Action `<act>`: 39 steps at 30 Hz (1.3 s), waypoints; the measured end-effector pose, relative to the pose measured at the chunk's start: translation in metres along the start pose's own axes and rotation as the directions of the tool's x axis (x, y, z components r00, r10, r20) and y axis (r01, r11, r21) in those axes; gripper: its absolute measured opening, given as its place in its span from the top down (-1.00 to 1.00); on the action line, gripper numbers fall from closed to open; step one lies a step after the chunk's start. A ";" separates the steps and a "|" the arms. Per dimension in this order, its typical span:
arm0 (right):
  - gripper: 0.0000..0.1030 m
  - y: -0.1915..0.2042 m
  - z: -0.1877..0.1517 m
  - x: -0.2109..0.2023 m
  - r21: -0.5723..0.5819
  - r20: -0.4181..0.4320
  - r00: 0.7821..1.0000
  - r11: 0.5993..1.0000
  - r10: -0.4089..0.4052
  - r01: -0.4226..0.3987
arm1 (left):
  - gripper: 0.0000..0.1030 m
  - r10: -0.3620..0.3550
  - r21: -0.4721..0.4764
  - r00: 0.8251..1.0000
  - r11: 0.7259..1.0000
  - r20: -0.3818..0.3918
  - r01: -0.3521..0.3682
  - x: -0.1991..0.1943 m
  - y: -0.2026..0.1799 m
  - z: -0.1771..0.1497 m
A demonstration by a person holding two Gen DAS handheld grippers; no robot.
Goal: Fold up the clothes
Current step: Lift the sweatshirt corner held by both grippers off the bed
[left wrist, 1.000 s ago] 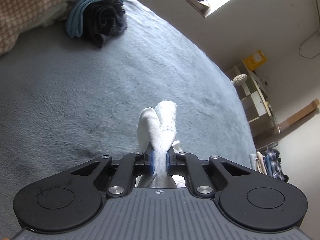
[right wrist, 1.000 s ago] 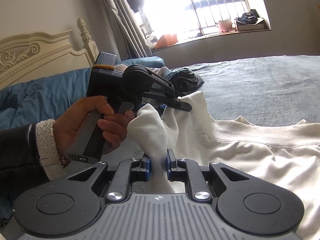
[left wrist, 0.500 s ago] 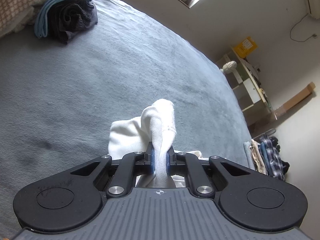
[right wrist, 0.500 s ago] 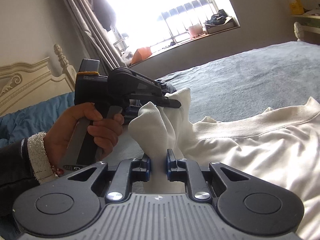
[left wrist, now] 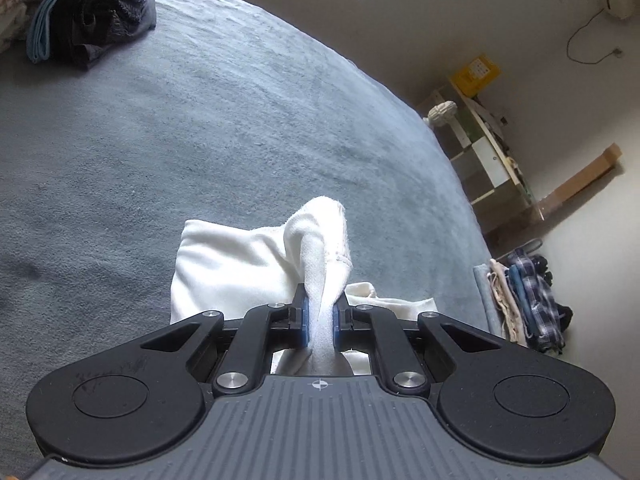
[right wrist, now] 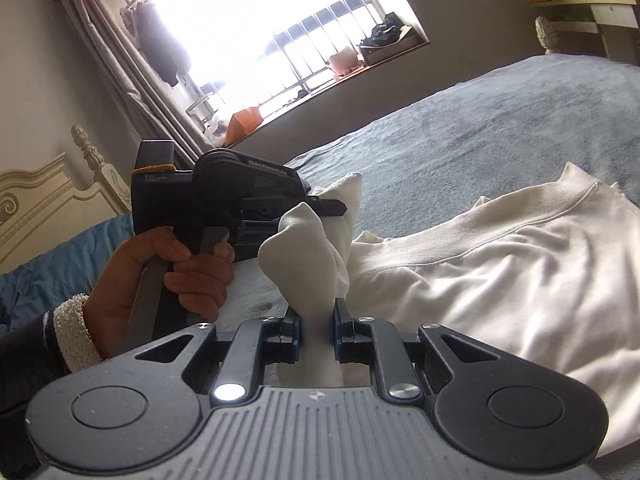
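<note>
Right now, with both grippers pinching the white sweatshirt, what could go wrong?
1. The left gripper pinches only a narrow bunch of the white sweatshirt; a pull could slip it free.
2. The right gripper grips close beside it, so the fold may bunch.
3. The body drags on the grey bedspread and may wrinkle.

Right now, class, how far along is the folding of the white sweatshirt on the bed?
Done: dark clothes sit piled at the far side of the bed. In hand: the left tool and right tool each pinch a bunch of the white sweatshirt, close together. Left: most of it lies spread open, no fold laid flat yet.
</note>
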State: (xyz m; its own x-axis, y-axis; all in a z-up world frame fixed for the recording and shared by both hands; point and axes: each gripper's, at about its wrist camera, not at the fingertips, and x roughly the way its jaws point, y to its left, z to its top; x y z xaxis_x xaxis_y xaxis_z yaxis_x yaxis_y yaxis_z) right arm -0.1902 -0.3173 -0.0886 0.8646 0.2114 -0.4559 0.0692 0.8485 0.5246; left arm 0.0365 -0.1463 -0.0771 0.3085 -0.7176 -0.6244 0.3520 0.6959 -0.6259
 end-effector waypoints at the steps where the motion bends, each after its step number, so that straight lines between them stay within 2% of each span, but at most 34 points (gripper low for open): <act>1: 0.70 -0.004 0.000 -0.002 0.018 0.000 1.000 1.000 -0.005 0.005 | 0.83 -0.003 0.007 1.000 1.000 -0.001 0.003 0.001 -0.004 -0.001; 6: 0.70 -0.023 -0.002 -0.014 0.085 0.014 0.999 0.996 -0.040 0.038 | 0.83 -0.023 0.046 1.000 0.999 -0.010 0.024 0.011 -0.023 -0.008; 18: 0.70 -0.068 -0.013 -0.045 0.234 0.047 0.988 0.964 -0.144 0.130 | 0.83 -0.064 0.143 0.994 0.987 -0.088 0.076 0.056 -0.075 -0.033; 26: 0.70 -0.104 -0.018 -0.068 0.366 0.068 0.972 0.912 -0.226 0.187 | 0.83 -0.099 0.181 0.984 0.975 -0.148 0.125 0.091 -0.107 -0.052; 33: 0.70 -0.128 -0.019 -0.089 0.428 0.090 0.949 0.872 -0.301 0.236 | 0.83 -0.135 0.225 0.974 0.958 -0.184 0.175 0.114 -0.134 -0.070; 39: 0.70 -0.147 -0.022 -0.101 0.486 0.093 0.929 0.831 -0.358 0.271 | 0.83 -0.136 0.265 0.967 0.945 -0.217 0.192 0.135 -0.152 -0.083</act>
State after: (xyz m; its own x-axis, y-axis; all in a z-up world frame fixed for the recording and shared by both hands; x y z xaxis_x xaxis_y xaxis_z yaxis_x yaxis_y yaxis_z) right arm -0.2986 -0.4525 -0.1352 0.8251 -0.1525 -0.5441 0.5337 0.5266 0.6617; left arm -0.0485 -0.3465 -0.1053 0.0584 -0.7822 -0.6203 0.6262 0.5126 -0.5874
